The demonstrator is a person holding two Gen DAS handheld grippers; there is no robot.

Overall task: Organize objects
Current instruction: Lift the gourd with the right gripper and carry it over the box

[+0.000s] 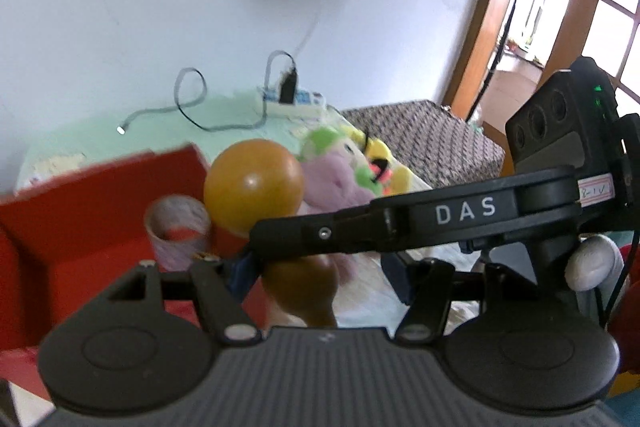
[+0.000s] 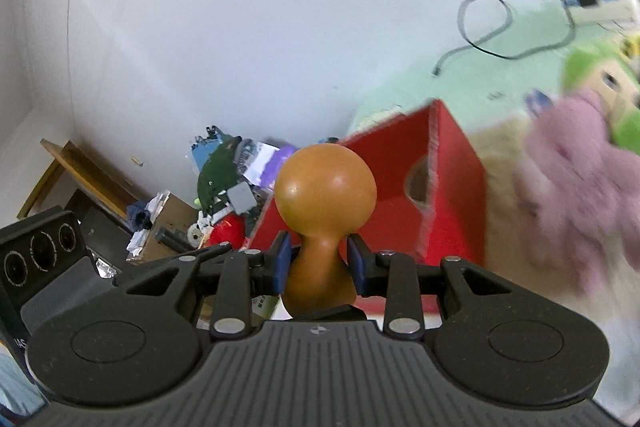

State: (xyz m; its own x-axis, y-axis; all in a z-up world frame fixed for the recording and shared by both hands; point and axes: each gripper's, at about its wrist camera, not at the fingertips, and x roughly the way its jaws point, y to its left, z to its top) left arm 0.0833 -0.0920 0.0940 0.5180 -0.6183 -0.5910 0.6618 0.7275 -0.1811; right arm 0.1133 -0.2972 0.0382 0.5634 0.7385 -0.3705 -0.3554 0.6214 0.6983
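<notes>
At the centre of the right wrist view, we see the right tongs (image 2: pixel 318 263) clamped on the neck of the orange gourd (image 2: pixel 326 187), before the red box (image 2: pixel 448 195). We cannot tell how our left tongs (image 1: pixel 316 267) stand, hidden behind the other gripper.

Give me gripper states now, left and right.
Left gripper: cannot be told; the right gripper's arm hides its fingertips.
Right gripper: closed on the neck of the orange gourd.
</notes>
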